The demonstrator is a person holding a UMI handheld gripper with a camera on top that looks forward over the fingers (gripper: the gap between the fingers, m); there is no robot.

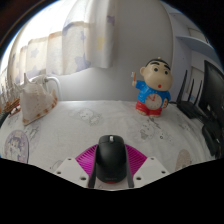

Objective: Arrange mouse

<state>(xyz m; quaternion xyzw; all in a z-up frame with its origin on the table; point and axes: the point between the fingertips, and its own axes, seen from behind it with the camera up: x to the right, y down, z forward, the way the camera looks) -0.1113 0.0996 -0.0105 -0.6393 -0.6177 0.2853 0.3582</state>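
A black computer mouse (110, 158) lies lengthwise between my gripper's (111, 166) two fingers, its scroll wheel pointing away from me. The magenta pads (87, 159) press against both of its sides, so the gripper is shut on it. Below it is the table (80, 128), covered with a pale patterned cloth. I cannot tell whether the mouse rests on the table or is lifted off it.
A cartoon boy figurine (152, 88) in a blue top and red shorts stands beyond the fingers to the right. A pale bag-like object (35, 100) sits at the far left. Dark equipment (203, 95) stands at the right edge. Curtains hang behind the table.
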